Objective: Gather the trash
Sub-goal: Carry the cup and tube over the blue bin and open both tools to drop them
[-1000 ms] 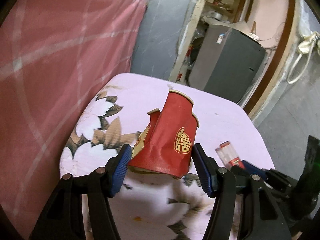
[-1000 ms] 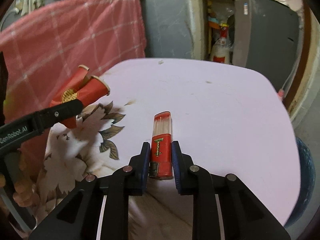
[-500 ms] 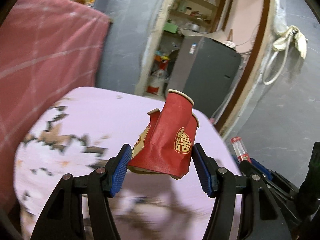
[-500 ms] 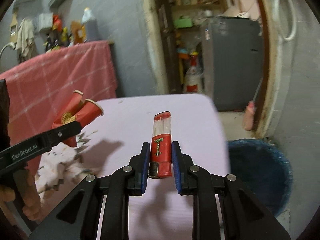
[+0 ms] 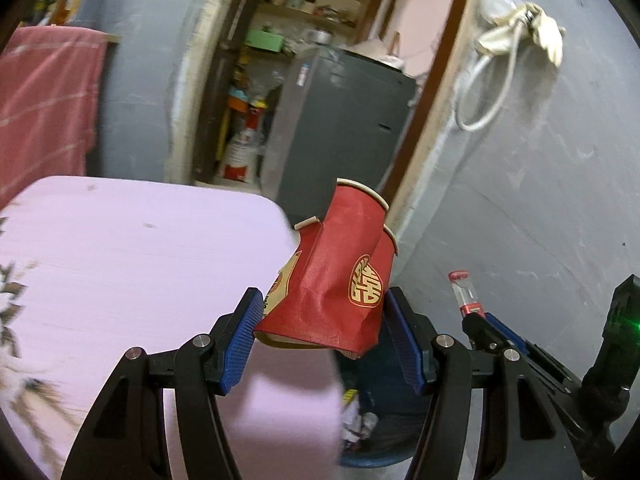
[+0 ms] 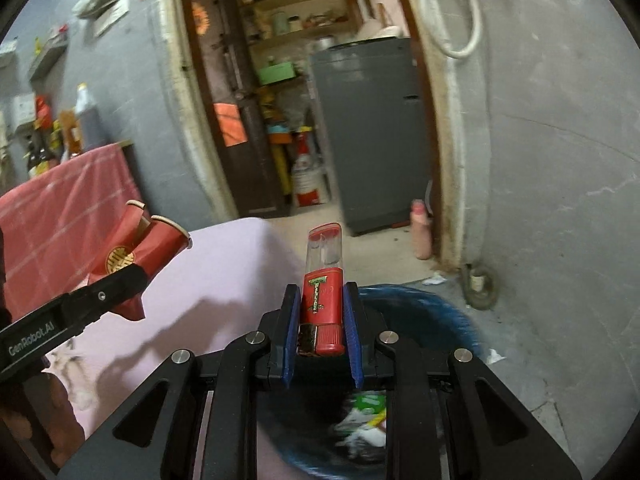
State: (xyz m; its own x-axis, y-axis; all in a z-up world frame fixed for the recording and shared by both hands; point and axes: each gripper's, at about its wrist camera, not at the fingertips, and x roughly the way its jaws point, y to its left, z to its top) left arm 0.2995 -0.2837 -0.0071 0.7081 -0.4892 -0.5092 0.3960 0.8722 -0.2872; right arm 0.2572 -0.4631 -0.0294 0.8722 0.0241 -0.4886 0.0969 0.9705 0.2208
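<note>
My left gripper is shut on a crushed red paper cup with a gold emblem, held in the air at the right edge of the pink table; the cup also shows in the right wrist view. My right gripper is shut on a red lighter with a clear top, held above a blue trash bin. The lighter shows in the left wrist view too. The bin sits on the floor beside the table and holds crumpled scraps.
A grey fridge stands in the doorway ahead, with shelves and bottles behind. A grey wall is on the right. A red checked cloth hangs to the left. Scraps of paper lie on the floor.
Both grippers have swung right, off the table top toward its right edge, each still holding its item. The blue bin has come into view under them.
</note>
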